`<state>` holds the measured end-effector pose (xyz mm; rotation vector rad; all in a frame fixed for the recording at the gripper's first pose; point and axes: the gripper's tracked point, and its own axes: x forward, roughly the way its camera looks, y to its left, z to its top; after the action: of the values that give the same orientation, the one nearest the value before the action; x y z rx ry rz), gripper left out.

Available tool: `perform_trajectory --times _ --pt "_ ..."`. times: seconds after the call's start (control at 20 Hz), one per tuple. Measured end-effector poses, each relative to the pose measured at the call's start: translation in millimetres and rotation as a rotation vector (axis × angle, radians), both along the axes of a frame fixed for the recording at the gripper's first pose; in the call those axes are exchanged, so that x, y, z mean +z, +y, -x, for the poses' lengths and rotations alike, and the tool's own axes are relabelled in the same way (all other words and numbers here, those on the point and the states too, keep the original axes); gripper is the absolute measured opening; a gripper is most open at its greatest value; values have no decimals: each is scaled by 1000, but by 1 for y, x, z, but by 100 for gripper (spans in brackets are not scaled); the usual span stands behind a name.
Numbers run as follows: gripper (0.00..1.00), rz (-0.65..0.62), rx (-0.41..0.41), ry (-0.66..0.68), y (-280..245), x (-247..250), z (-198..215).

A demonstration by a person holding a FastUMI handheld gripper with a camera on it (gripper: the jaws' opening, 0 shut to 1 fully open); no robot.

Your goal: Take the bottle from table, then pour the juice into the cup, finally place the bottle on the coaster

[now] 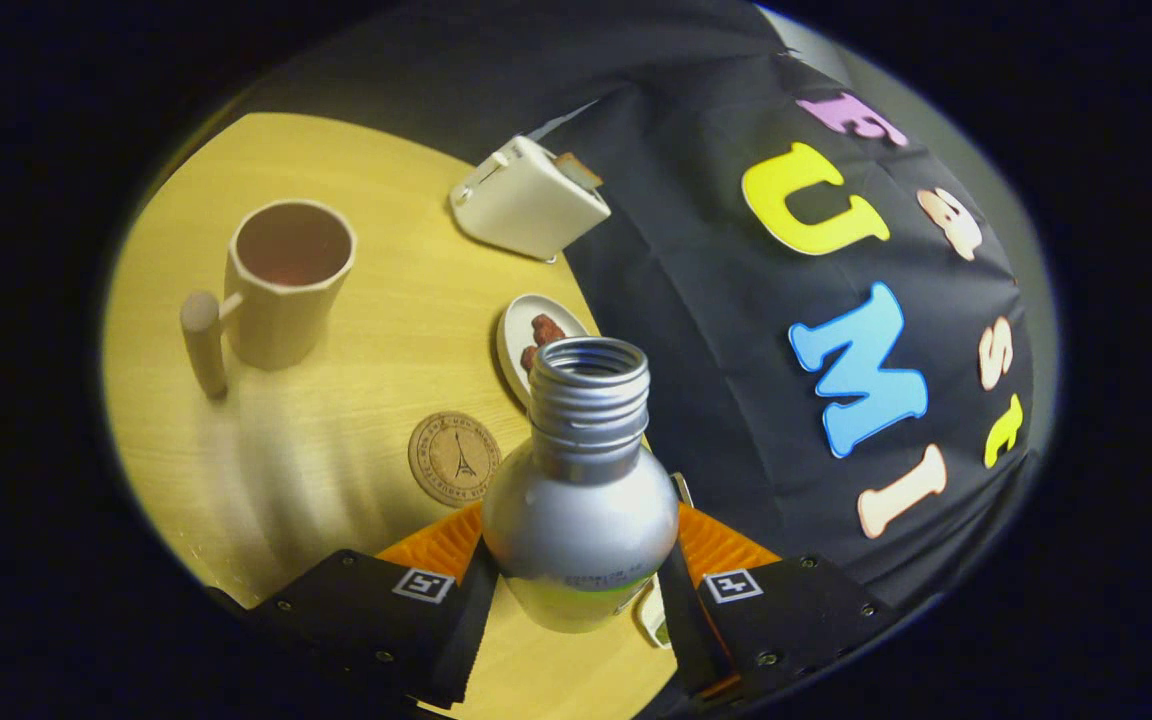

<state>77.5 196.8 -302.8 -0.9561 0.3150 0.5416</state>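
Tool (581,560) closed on the bottle (581,500): 2 fingers (436,550) press its body, 1 on each side, ribbed pads against the metal. Bottle is silver metal, rounded shoulders, threaded neck, cap off, mouth open. A pale greenish band shows low on the body with a strip of small print, too small to make out. Whether the bottle is lifted or resting on the bench (336,450) cannot be told, its base being hidden between the fingers. The whole view is tilted, so the bench runs at a slant.

Just beyond the left finger, beside the bottle's shoulder: round cork coaster (454,458), flat on the bench, printed with a tower design and a ring of lettering. Nothing on it.

Beyond the bottle's neck, partly hidden behind the mouth: small pale dish (514,335) holding a few reddish-brown pieces (543,330), kind not clear.

Further out and well left of the bottle: beige faceted cup (288,282) with a wooden peg handle (204,345) sticking out toward the near side. Inside looks dark reddish; whether that is liquid or shadow cannot be told. Cup stands apart from coaster and dish.

Farthest, at the bench's back edge: cream toaster (526,200) with a brown slice (578,170) standing out of its slot, close to the booth's black cloth wall (696,300).

Bench top is light yellow wood grain, with soft streaked shadows between cup and coaster.
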Motion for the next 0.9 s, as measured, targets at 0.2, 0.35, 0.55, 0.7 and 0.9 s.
perform_trajectory --times 0.2,0.35,0.55,0.7,0.9 --pt "76 -249 -29 78 17 -4 -3" --pt "76 -450 -52 139 34 0 -6" --pt "76 -733 -91 220 46 15 -17" --pt "76 -845 -133 268 44 12 -31" --pt "76 -873 -146 339 47 -2 -37"
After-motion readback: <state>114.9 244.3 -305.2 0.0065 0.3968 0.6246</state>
